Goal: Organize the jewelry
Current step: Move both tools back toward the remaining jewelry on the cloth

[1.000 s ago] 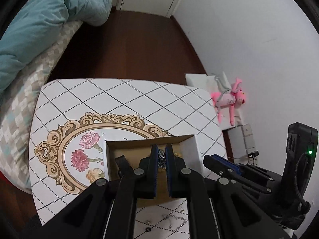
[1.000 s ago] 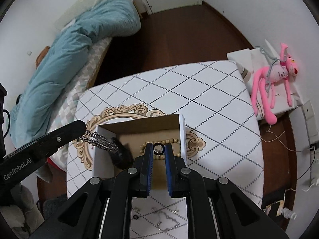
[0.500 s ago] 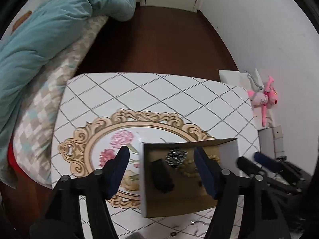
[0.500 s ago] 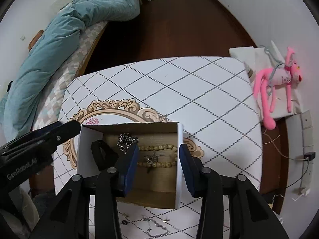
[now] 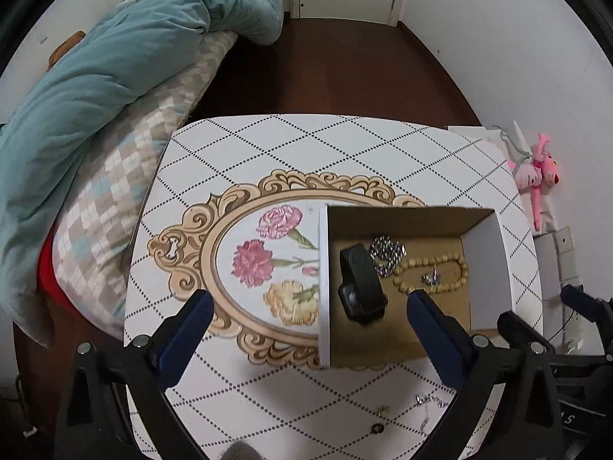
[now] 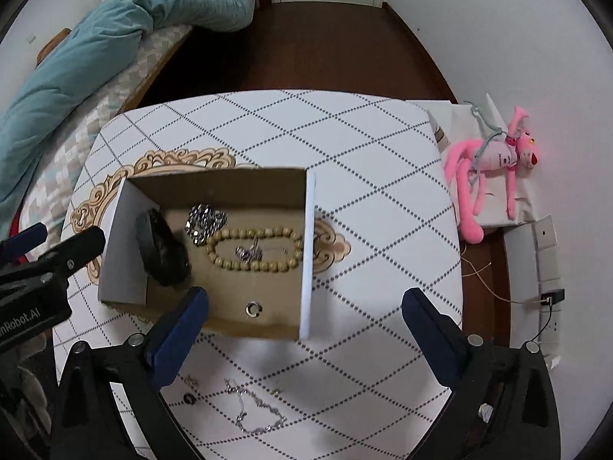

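Note:
An open cardboard box (image 5: 323, 287) (image 6: 308, 249) sits on the patterned table (image 5: 306, 145). Inside lie a black watch (image 5: 360, 283) (image 6: 161, 249), a silver chain (image 5: 387, 253) (image 6: 205, 222), a wooden bead bracelet (image 5: 433, 287) (image 6: 254, 264) around a small silver piece (image 6: 249, 253), and a ring (image 6: 253, 309). My left gripper (image 5: 308, 299) hangs over the box's left wall, its jaws opening, holding nothing. My right gripper (image 6: 305, 296) hangs over the box's near right corner, jaws opening, also holding nothing. A thin chain (image 6: 256, 410) and small pieces (image 6: 188, 398) lie loose on the table's near side.
A bed with a teal duvet (image 5: 115, 57) (image 6: 115, 38) runs along the table's left side. A pink plush toy (image 5: 536, 172) (image 6: 494, 168) lies on a white bag to the right, near a power strip (image 6: 548, 260). Dark wooden floor (image 5: 325, 69) stretches beyond the table.
Both grippers went from shut to wide open. The silver chain left my left gripper and the ring left my right one; both now lie in the box. Both views tilted further down.

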`<state>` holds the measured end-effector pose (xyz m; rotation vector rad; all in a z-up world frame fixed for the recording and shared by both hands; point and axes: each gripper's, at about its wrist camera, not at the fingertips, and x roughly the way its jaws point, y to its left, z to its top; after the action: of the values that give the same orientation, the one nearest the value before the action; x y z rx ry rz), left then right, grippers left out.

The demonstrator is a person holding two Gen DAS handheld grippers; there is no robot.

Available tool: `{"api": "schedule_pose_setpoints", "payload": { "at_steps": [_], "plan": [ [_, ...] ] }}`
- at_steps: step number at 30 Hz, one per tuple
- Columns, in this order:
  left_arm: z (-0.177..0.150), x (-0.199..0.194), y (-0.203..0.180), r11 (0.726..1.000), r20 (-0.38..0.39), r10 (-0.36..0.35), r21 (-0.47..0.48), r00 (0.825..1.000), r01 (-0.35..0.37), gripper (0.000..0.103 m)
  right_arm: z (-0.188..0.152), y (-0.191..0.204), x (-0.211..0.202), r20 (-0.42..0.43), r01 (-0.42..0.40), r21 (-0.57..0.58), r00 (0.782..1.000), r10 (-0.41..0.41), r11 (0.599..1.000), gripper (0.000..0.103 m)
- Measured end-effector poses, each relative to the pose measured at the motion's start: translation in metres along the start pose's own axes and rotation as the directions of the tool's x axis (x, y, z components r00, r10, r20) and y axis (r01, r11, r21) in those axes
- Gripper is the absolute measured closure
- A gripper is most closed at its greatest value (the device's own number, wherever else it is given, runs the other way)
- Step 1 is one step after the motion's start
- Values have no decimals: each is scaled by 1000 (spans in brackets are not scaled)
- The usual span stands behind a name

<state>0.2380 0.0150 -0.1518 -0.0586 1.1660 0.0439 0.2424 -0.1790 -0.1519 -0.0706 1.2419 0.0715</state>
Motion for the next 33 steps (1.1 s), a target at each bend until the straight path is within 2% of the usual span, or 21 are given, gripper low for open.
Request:
{"api": "schedule_pose_setpoints", "payload": {
  "at_steps": [5,11,15,20,23,30,32,33],
  "plan": [
    [-7,-21,1,1000,33,-6,-3,999,6,0,-6,1,-22,46,-1,8,999,0,1000,0],
    [-14,-66,3,1000,117,-15,8,993,14,0,-14,0,-67,132,-11,34,991,6,999,0],
    [-22,-95,5,1000,171,17,4,985,-18,0,-27,-1,-95,182,-23,48,983,14,999,0],
    [-41,-106,10,1000,187,27,-21,982,-23,0,-51,-2,-110,199,-57,72,979,42,996,0],
    [-58,-95,10,999,170,32,-19,985,-29,0,-71,-2,-101,173,-61,79,984,46,995,0],
    [-104,-40,8,1000,87,19,-13,996,-18,0,-118,-3,-36,69,-71,89,996,65,993,3],
    [-114,-21,6,1000,54,20,-5,998,-20,0,-127,-3,-18,44,-68,84,997,64,994,15],
    [-118,-15,5,1000,39,26,-3,999,-26,0,-133,-3,-5,27,-70,89,997,67,994,27]
  ]
}}
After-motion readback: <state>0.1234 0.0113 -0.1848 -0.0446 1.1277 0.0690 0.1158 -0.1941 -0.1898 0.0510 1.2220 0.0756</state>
